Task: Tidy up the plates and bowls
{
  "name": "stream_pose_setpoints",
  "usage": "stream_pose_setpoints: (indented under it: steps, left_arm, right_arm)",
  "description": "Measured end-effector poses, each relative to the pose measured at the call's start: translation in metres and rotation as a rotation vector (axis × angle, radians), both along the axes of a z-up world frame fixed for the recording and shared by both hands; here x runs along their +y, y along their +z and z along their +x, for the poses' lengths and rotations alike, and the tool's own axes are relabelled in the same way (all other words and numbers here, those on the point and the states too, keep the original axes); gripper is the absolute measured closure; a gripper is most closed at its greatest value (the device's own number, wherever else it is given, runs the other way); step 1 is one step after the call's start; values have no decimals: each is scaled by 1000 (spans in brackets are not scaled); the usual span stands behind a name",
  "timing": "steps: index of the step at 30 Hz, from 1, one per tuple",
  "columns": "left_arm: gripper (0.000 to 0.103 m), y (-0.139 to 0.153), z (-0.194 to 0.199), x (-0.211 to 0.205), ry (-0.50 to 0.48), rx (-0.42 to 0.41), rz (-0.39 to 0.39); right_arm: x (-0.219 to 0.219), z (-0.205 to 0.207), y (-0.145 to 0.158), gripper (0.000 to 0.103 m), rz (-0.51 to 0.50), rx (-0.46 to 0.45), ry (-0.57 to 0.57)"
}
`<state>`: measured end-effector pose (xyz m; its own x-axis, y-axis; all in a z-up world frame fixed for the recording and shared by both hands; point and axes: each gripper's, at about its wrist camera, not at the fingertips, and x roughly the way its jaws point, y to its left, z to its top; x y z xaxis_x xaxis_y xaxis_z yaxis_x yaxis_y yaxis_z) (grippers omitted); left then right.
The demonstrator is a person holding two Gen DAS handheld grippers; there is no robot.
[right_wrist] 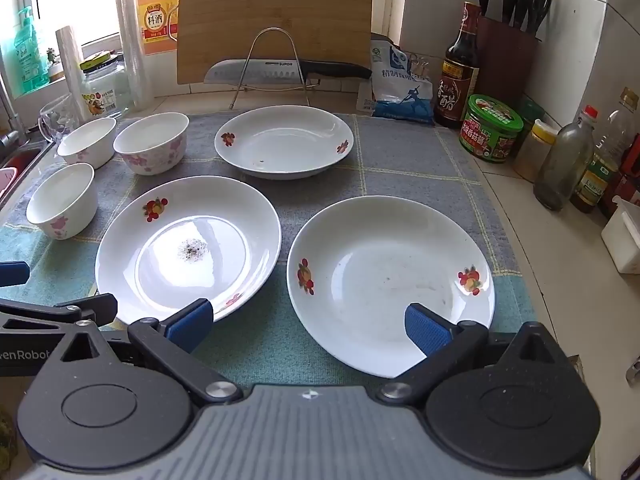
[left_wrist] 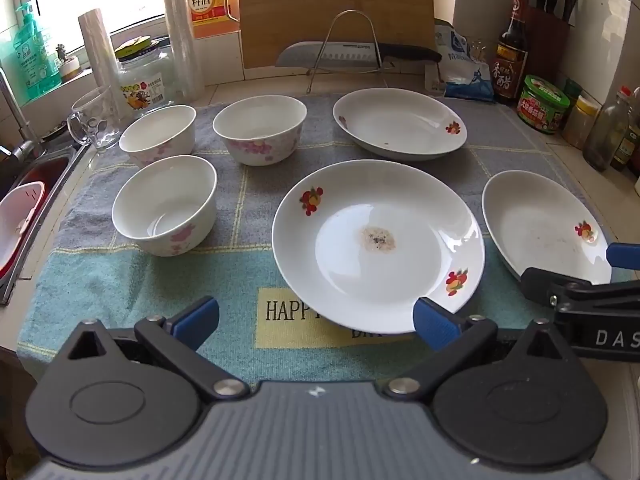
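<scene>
Over the counter, left gripper (left_wrist: 316,320): spread wide, empty, above the near rim of the stained white round plate (left_wrist: 378,246).
Right gripper (right_wrist: 308,328): spread wide, empty, above the near right white plate (right_wrist: 390,284).
Left view only: pink basket (left_wrist: 18,226) in the sink.
Right view only: white box (right_wrist: 622,242).
Plates and three white floral bowls (left_wrist: 166,204): upright on the checked towel (left_wrist: 248,196), round, no long axis.

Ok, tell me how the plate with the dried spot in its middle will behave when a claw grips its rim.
The spotted plate looks like glazed ceramic, so it is probably rigid and would chip if dropped. Its glossy sheen suggests the rim may slip between the pads. It is wide and shallow, so held by one edge it will likely droop. It sits on a towel, which may resist sliding.
</scene>
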<state>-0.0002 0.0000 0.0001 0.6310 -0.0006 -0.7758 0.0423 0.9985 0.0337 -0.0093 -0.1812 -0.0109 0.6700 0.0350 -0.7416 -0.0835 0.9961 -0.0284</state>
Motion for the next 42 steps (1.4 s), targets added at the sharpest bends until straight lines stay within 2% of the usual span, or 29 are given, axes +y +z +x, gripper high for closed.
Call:
stream_pose_setpoints:
  steps: [42]
  left_arm:
    - [1,10,-3,-4,18,-21,12]
  right_arm:
    - [-2,0,7,0,-1,-27,23]
